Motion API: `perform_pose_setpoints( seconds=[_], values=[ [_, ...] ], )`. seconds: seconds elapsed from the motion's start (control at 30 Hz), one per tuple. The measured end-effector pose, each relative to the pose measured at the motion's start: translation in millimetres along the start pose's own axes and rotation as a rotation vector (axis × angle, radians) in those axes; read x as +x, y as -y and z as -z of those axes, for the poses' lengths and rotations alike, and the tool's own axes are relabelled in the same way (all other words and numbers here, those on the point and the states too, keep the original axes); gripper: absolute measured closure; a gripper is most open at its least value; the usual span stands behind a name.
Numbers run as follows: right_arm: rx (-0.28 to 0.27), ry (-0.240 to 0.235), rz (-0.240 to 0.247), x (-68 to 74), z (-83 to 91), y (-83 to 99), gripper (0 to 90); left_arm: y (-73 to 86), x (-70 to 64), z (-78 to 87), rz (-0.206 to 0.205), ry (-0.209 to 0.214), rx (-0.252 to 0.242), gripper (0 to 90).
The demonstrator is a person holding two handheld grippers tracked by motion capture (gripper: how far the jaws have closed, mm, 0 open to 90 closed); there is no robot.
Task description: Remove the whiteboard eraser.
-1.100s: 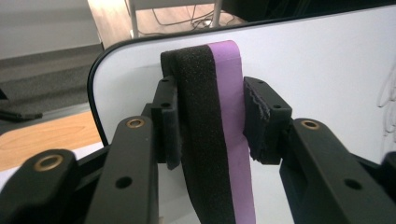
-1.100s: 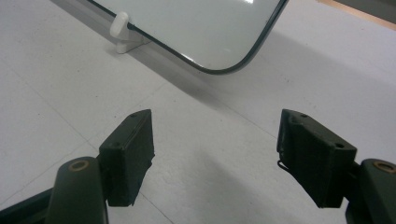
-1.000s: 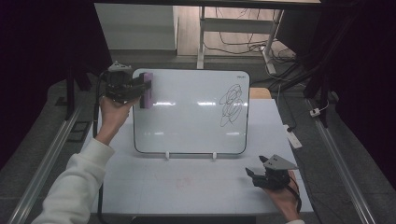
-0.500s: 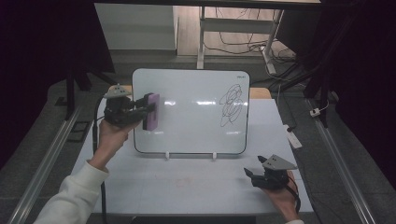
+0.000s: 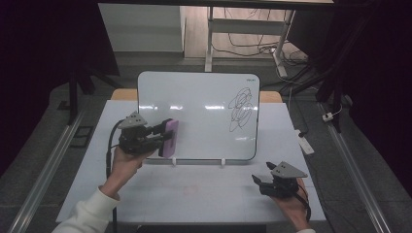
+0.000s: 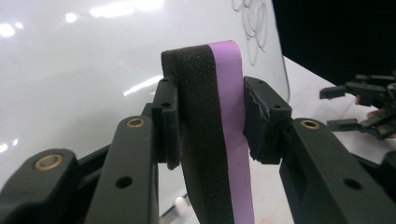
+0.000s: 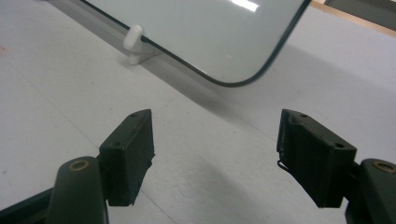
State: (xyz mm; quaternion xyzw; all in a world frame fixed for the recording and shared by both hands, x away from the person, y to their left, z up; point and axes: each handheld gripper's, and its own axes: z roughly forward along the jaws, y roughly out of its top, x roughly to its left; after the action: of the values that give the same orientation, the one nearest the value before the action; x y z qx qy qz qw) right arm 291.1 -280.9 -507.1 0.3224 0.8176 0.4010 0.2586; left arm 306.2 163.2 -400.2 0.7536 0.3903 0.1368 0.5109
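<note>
Left gripper (image 5: 162, 137) clamps eraser (image 5: 169, 138) upright, felt facing whiteboard (image 5: 204, 104).

Landmark: white rounded-corner whiteboard (image 5: 199, 116), propped upright w/ two small white clips at its bottom edge, on a white tabletop (image 5: 204, 191). Left gripper (image 5: 158, 138), black w/ grey top plate, clamps a purple-backed black foam eraser (image 5: 169, 138) at the board's lower left, over its face. Black marker scribble (image 5: 241, 109) sits on the board's upper right. Right gripper (image 5: 262, 183) rests below the board's lower-right corner, well apart, jaws parted.
</note>
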Motion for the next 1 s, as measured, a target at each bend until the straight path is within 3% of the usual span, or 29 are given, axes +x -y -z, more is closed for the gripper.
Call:
perform_pose_setpoints(
  seconds=[0.27,0.4,0.53,0.83,0.87,1.0],
  values=[
    [-0.024,-0.052,-0.037,11.0,0.0,-10.9,28.7,9.0,-18.6,-30.3,-0.027,0.048,0.014,59.5],
    [-0.045,-0.088,-0.052,20.2,-2.3,-18.5,28.6,13.0,-26.8,-45.3,-0.037,0.088,0.018,59.4],
    [-0.054,-0.120,-0.073,32.7,-9.4,-27.0,27.5,16.5,-31.7,-57.4,-0.045,0.098,0.024,59.5],
    [-0.083,-0.192,-0.105,52.9,-21.8,-45.1,25.5,25.8,-41.0,-78.3,-0.051,0.129,0.047,59.5],
    [-0.092,-0.219,-0.115,58.4,-25.3,-52.0,25.6,26.5,-42.3,-80.0,-0.052,0.134,0.050,59.4],
    [-0.102,-0.236,-0.112,66.0,-29.1,-59.3,25.4,27.7,-46.7,-82.4,-0.066,0.142,0.048,59.4]
  ],
)
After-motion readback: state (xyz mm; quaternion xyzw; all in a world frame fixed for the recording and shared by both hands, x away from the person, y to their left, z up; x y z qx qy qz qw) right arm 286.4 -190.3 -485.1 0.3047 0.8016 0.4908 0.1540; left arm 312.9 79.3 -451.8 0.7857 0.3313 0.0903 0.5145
